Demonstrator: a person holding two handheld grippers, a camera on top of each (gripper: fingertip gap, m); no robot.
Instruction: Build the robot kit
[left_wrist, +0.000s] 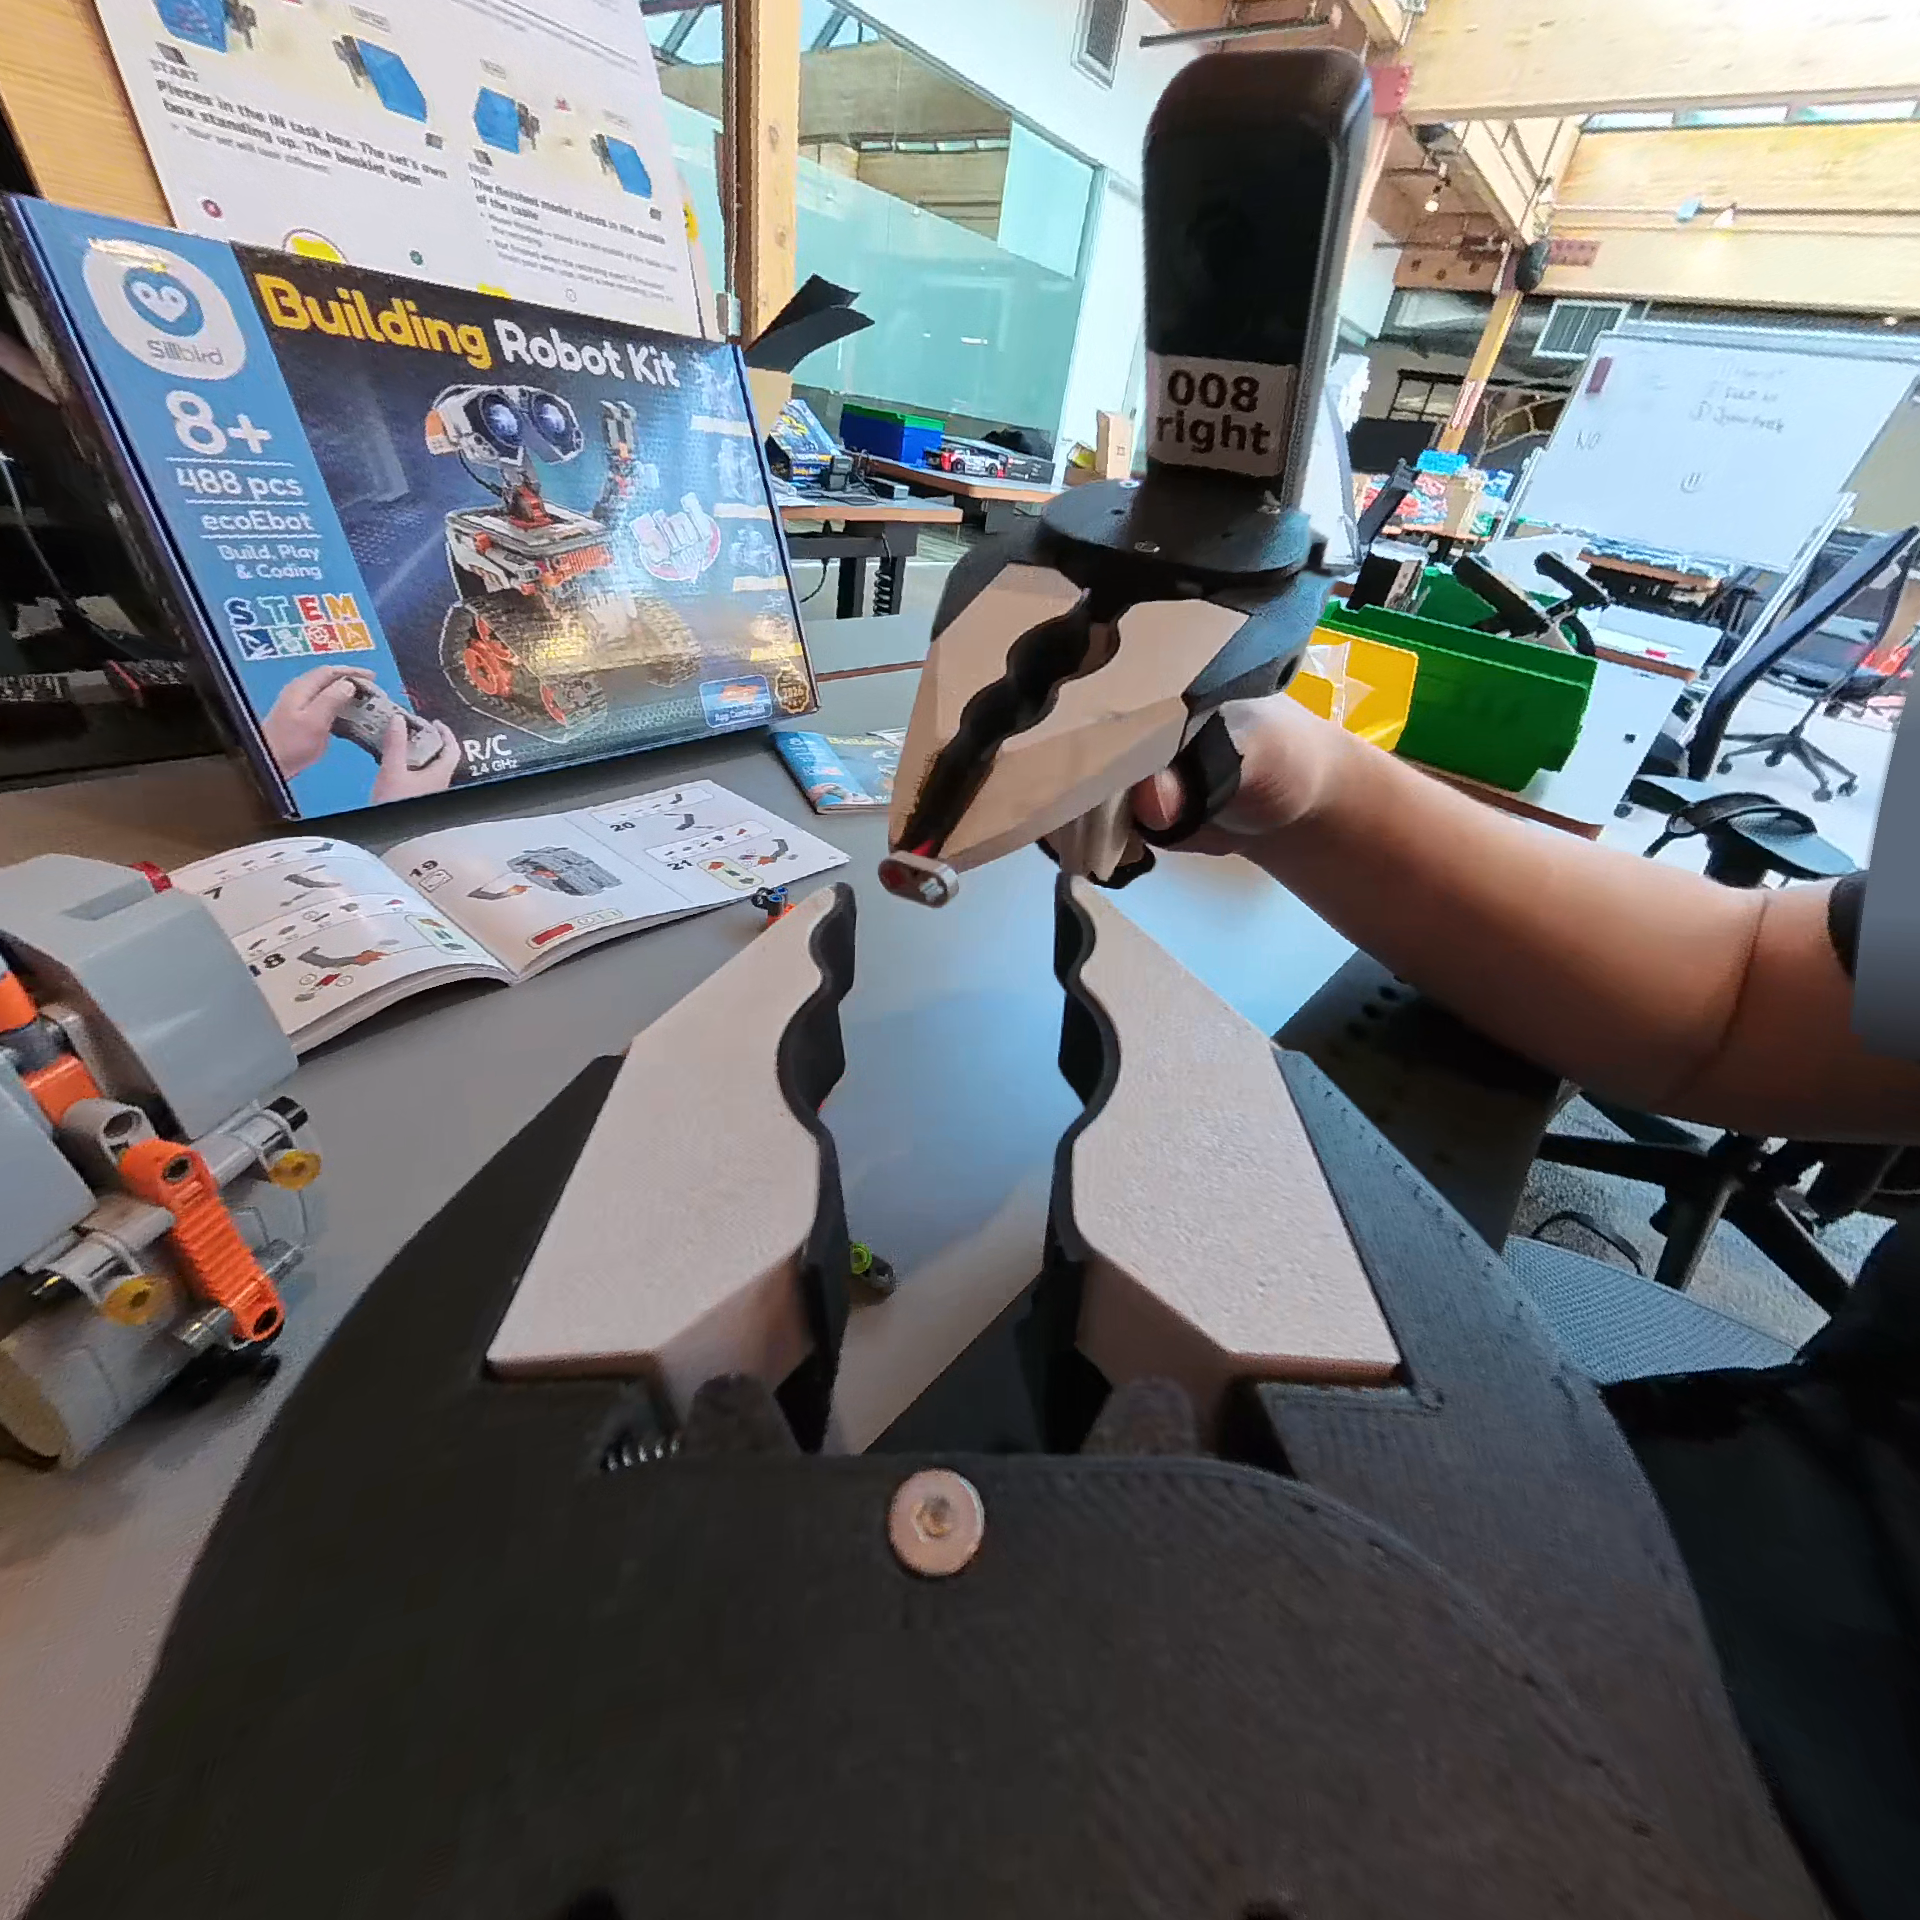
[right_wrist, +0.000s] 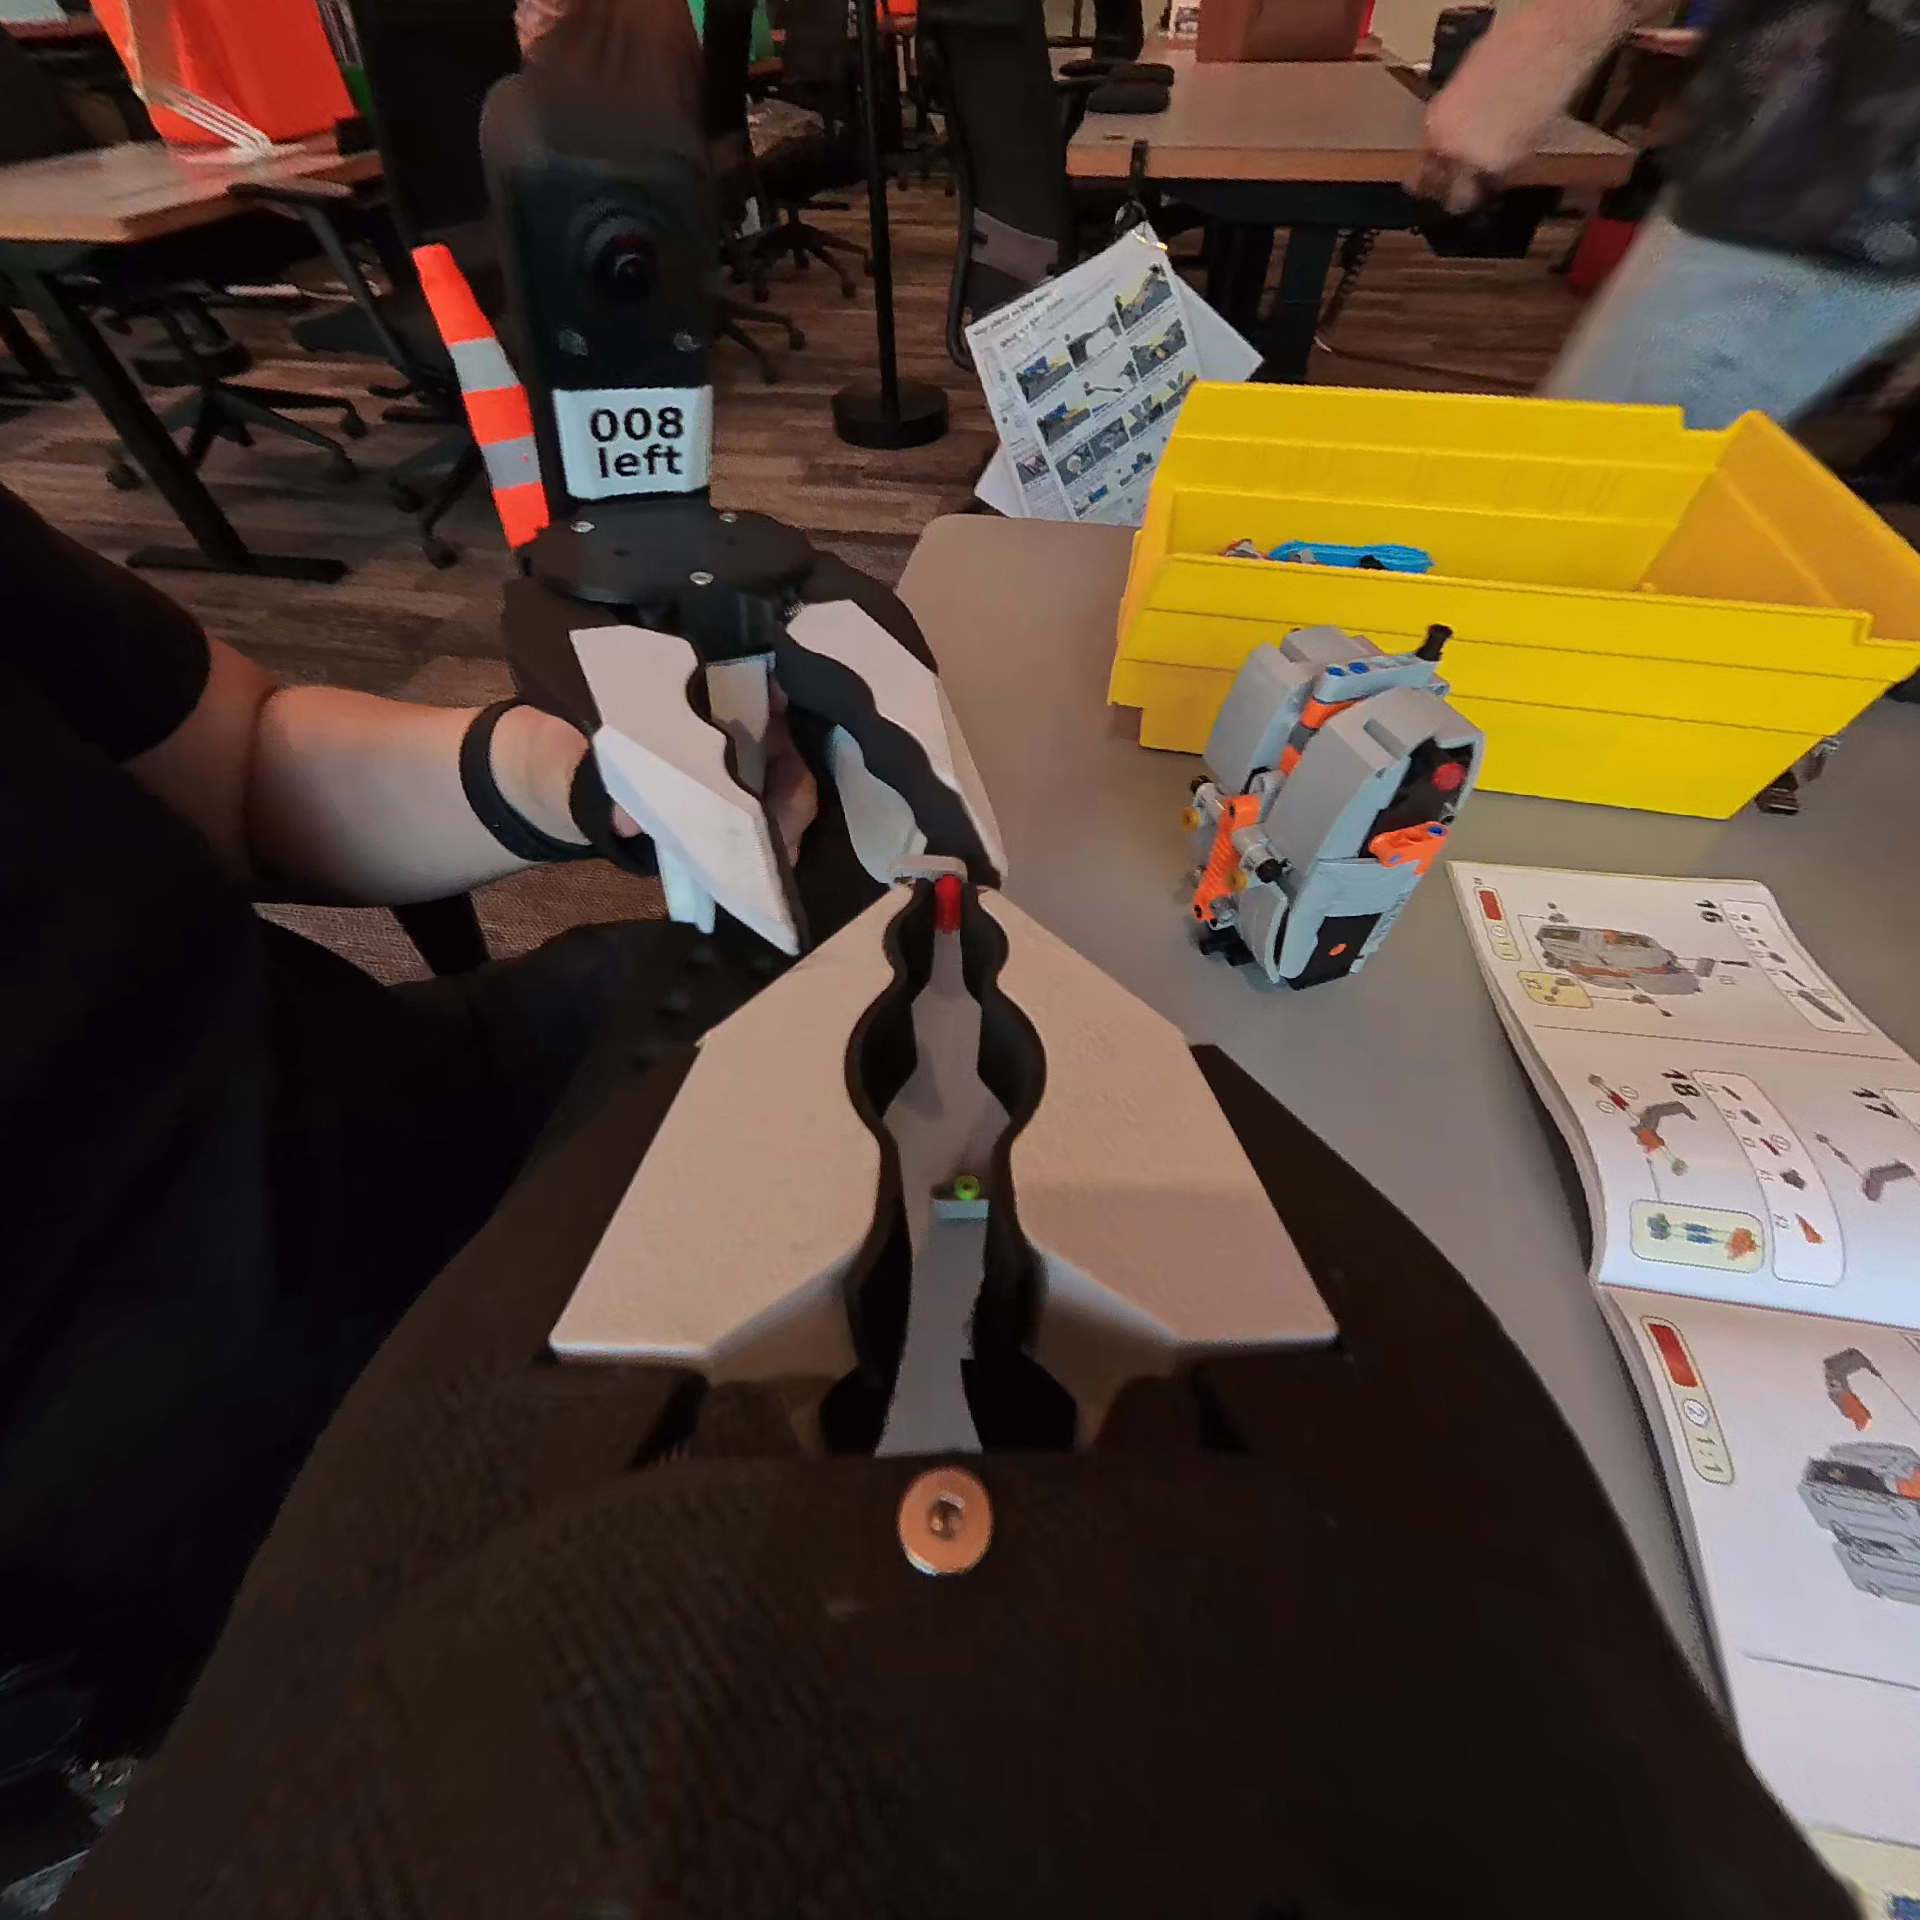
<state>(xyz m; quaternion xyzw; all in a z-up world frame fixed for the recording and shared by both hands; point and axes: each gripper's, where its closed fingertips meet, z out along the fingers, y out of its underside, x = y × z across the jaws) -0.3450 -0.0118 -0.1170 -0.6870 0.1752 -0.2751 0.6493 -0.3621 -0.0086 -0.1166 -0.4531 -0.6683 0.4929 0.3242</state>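
My right gripper (right_wrist: 940, 912) is shut on a small grey beam piece (right_wrist: 928, 865) with a red pin (right_wrist: 947, 898) and holds it in the air over the table edge. In the left wrist view the right gripper (left_wrist: 932, 854) points down at me with the same piece (left_wrist: 923, 882) at its tips. My left gripper (left_wrist: 956, 902) is open and empty, with its fingertips just short of that piece. It also shows in the right wrist view (right_wrist: 889, 910), jaws apart on either side of the piece. A small part with a green pin (left_wrist: 861, 1260) lies on the grey table (left_wrist: 499, 1122) below.
A partly built grey and orange model (right_wrist: 1340, 810) stands on the table, seen at the left in the left wrist view (left_wrist: 135, 1143). An open instruction booklet (left_wrist: 499, 894) lies beside it. The kit box (left_wrist: 436, 540) stands behind. A yellow bin (right_wrist: 1507, 644) and a green bin (left_wrist: 1475, 686) stand farther off. My left and right fingertips are right by each other.
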